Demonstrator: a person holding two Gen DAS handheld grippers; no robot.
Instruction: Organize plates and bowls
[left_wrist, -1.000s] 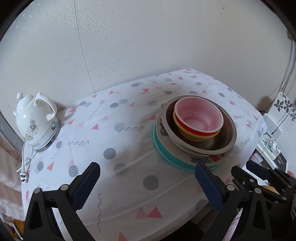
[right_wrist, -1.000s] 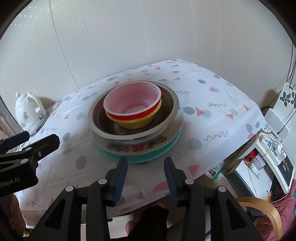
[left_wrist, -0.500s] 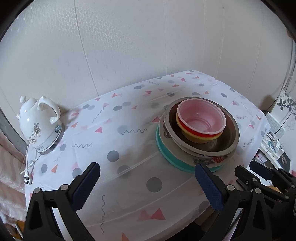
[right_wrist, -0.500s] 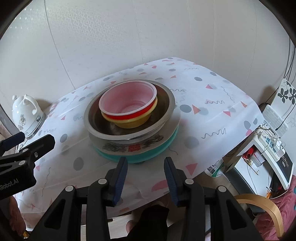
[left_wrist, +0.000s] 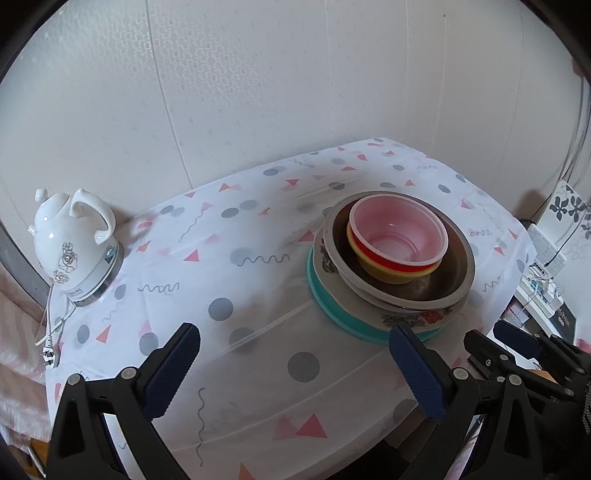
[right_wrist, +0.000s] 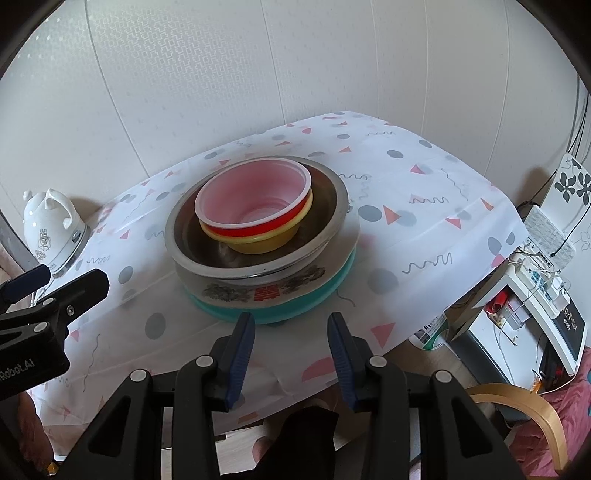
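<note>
Indoors | patterned tablecloth | white wall | kettle, perhaps electric

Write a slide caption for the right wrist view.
Open right hand-held gripper faces nested bowls stacked on plates.

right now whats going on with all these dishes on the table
A person holds a pair of tongs in each hand, and neither pair has hold of anything. The dishes sit in one nested stack on the patterned tablecloth: a pink-lined red bowl in a yellow bowl, inside a steel bowl, on a floral plate over a teal plate. The right tongs hang open just in front of the stack. The left tongs are open wide. A white kettle stands apart.
</note>
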